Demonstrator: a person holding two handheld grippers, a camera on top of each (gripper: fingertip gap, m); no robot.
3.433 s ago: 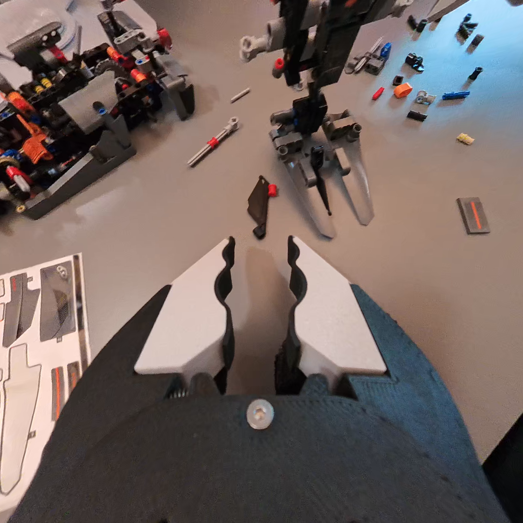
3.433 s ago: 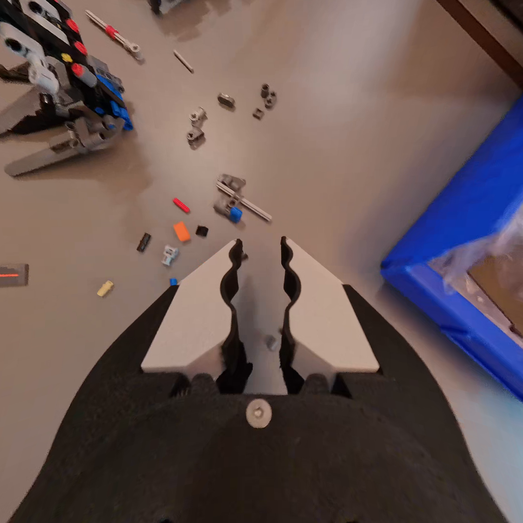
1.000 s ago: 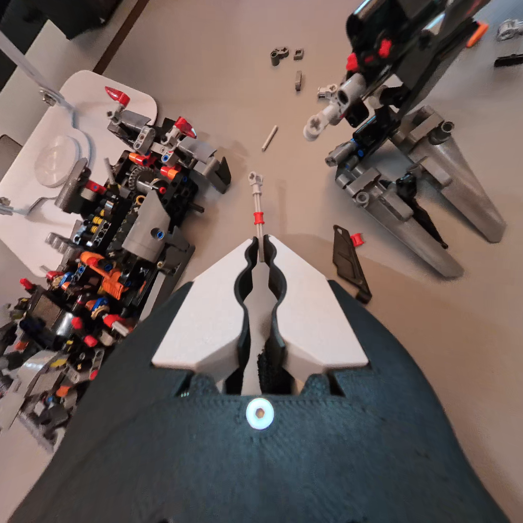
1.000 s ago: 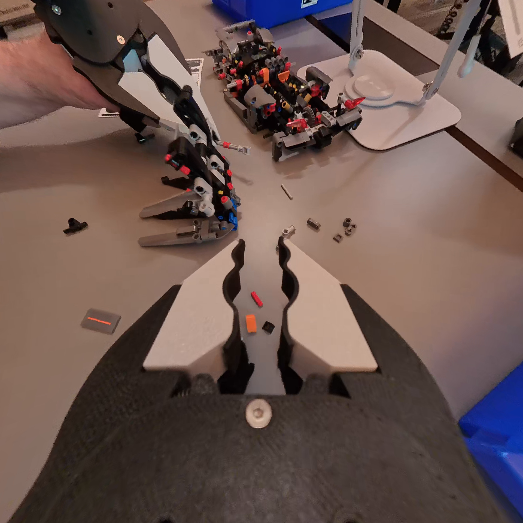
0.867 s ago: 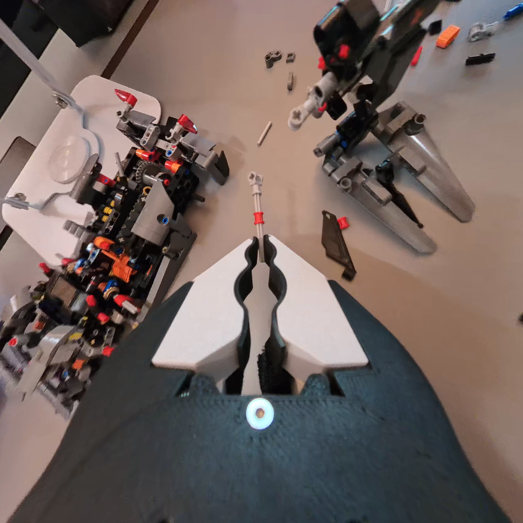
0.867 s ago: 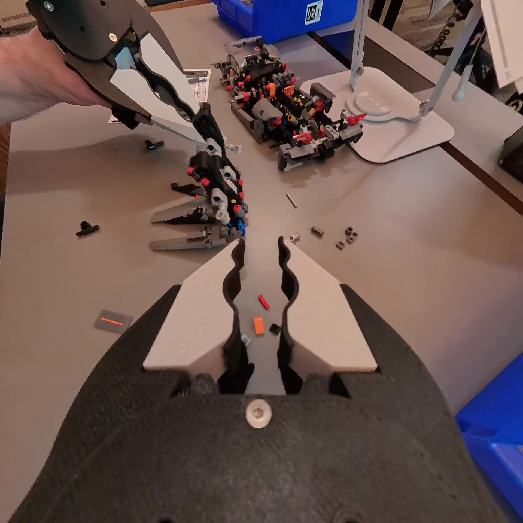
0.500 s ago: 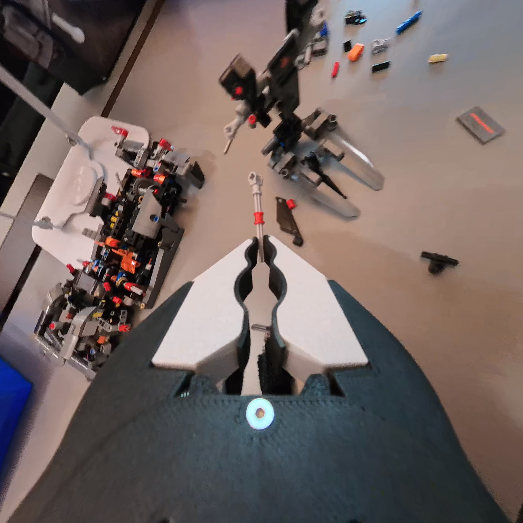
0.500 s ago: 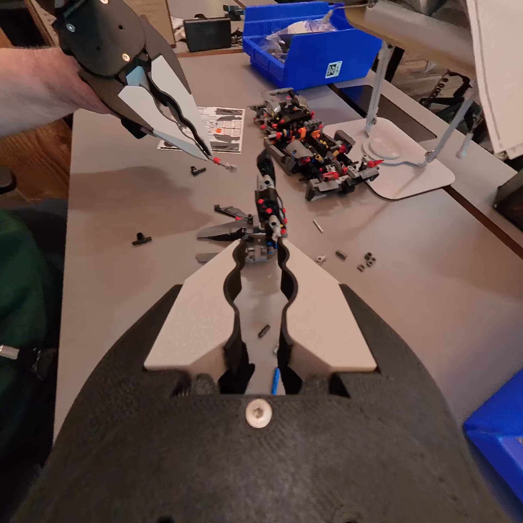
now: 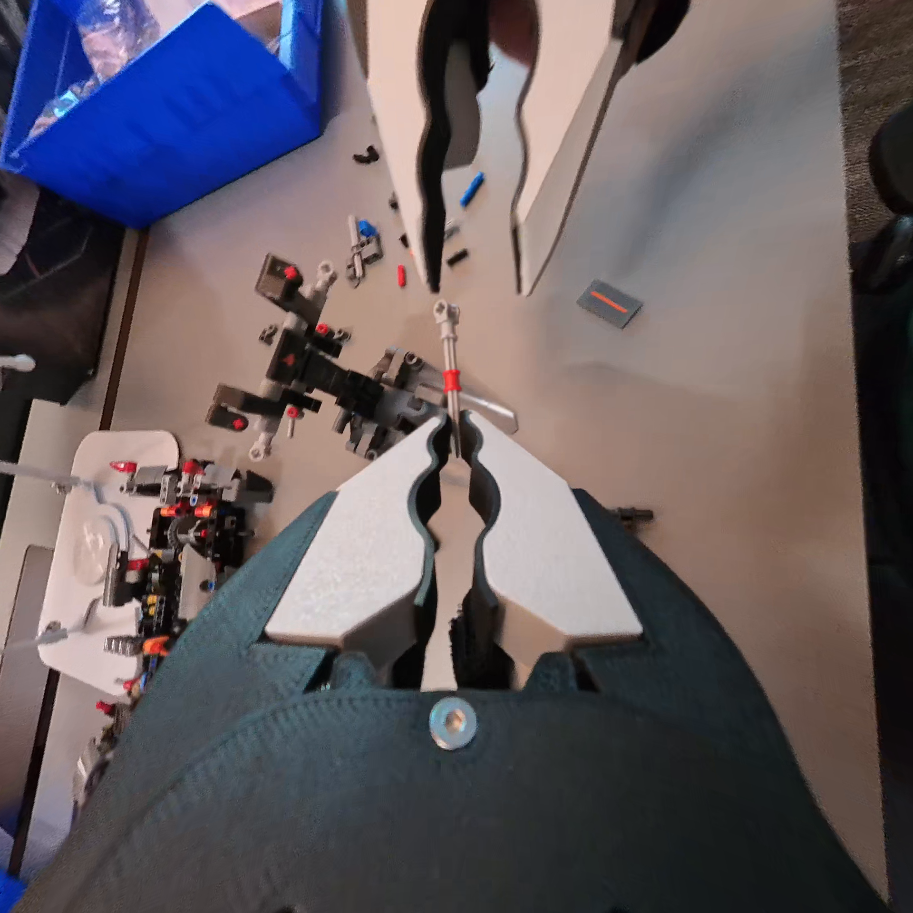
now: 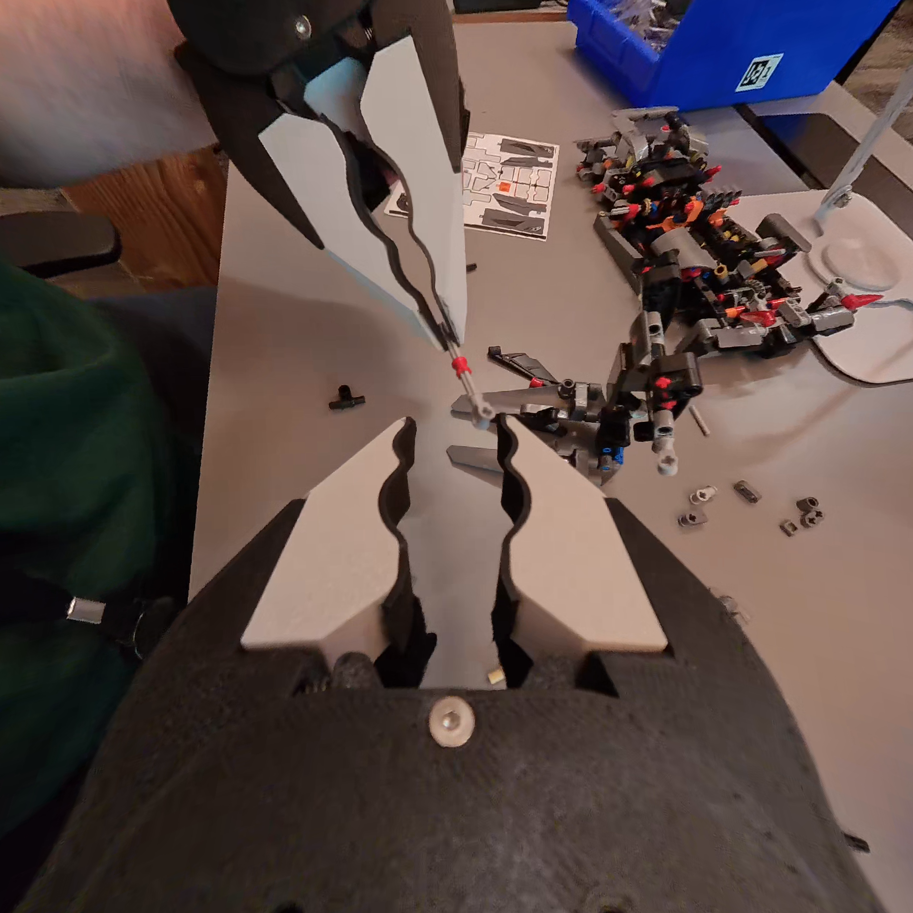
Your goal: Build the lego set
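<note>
The left tongs (image 9: 452, 435) are closed on the lower end of a thin grey axle with a red bushing and a small grey connector at its tip (image 9: 448, 365), and hold it in the air above the grey desk (image 9: 691, 444). The right tongs (image 10: 454, 425) are open and hold nothing; their tips stand just beside the connector end, which lies near the inner edge of the finger at 3 o'clock.

The step in hand seems to be a handover or a second grip on the axle. To do it well, the right tongs should centre the connector between both fingers before closing, since now it sits off to one side. The left tongs should release only when the other grip is firm, because the axle is thin and may pivot. The black and grey winged sub-assembly (image 10: 617, 410) lies on the desk at 3 o'clock, and the large black chassis model (image 10: 701, 262) at 1 o'clock.
</note>
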